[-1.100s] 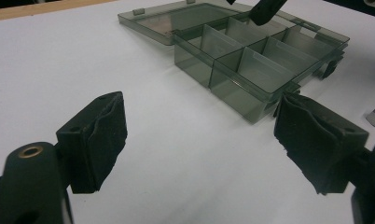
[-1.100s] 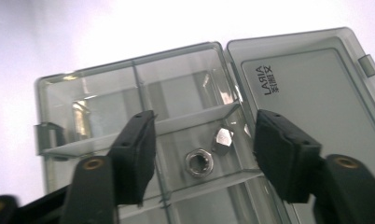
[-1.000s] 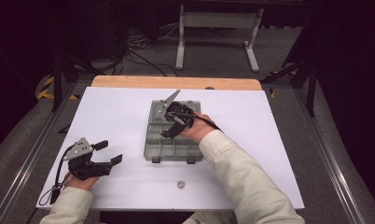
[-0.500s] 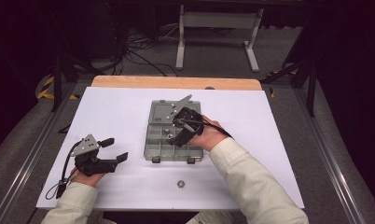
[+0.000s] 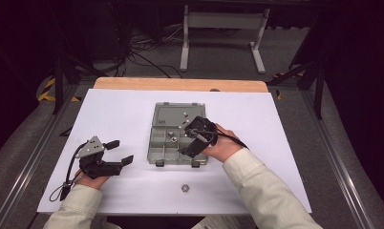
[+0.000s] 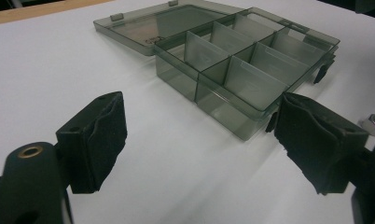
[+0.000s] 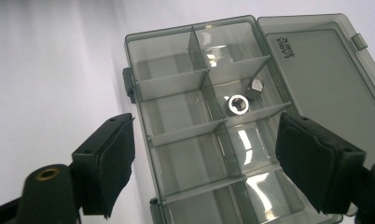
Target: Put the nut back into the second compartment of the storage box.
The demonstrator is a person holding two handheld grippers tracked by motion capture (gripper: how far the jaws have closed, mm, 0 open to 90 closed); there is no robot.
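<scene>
My right gripper (image 5: 196, 138) has just opened wide and empty above the box (image 5: 157, 143) – two nuts (image 7: 237, 104) inside, one nut (image 5: 184, 188) waiting at 6 o'clock – left gripper (image 5: 119, 151) wide, empty.

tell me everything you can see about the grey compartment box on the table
The compartment box is smoky grey, see-through plastic, set flat on the white table near its middle. Its hinged lid lies fully open and flat beside the tray, with faint lettering on it. Thin dividers split the tray into two rows of compartments; dark latches sit on the front edge. One compartment holds two metal nuts, the others look empty. The right gripper hovers over it, open.
</scene>
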